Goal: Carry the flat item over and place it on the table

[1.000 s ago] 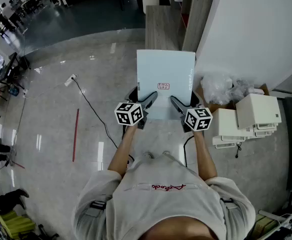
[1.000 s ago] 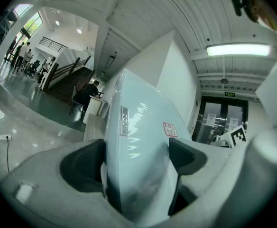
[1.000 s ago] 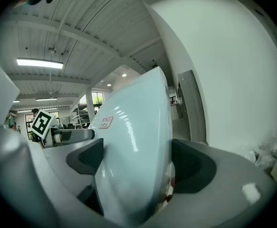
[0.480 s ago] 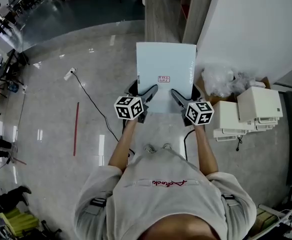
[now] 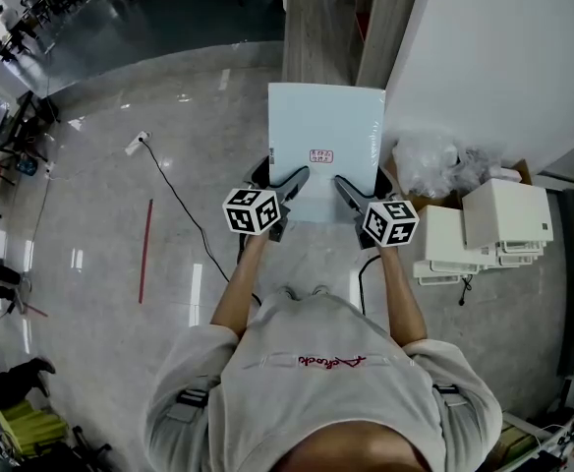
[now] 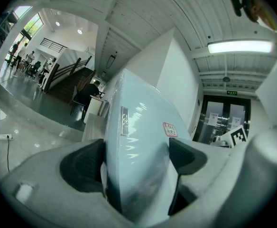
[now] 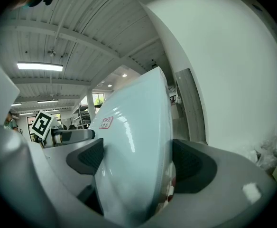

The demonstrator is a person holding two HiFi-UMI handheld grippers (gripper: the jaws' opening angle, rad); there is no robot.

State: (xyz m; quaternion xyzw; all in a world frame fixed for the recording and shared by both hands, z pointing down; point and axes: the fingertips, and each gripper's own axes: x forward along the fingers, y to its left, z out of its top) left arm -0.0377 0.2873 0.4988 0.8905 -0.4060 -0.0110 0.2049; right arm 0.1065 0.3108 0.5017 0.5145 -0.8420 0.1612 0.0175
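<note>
Over the last second little has shifted. Both grippers and the panel sit a touch higher in the head view, the floor things have slid with them, and the hold looks the same.

The left gripper (image 6: 133, 160) has its jaws partly open, set to the panel's thickness. Its two dark pads (image 6: 84, 165) press the near edge of the panel (image 6: 138, 141) from either face. The right gripper (image 7: 138, 163) does the same further along that edge, its pads (image 7: 193, 167) tight on the pale blue sheet. Neither holds anything else.

In the head view the panel (image 5: 326, 150) juts forward from the grippers, held out in front of the person above the floor, with a small red label (image 5: 320, 155) facing up. Taking one edge at two spaced points probably stops a wide, thin sheet from twisting or sagging to one side. Holding it ahead of the body keeps it off the legs while walking.

Beyond the far edge lies a wood-grain top (image 5: 316, 28), likely the table meant, so the carry seems well along with the setting-down not yet begun. To the right, near the white wall (image 5: 493, 57), are stacked boxes (image 5: 503, 214) and a plastic bag (image 5: 430, 170). A cable (image 5: 184, 214) runs over the floor on the left and needs stepping clear of.
</note>
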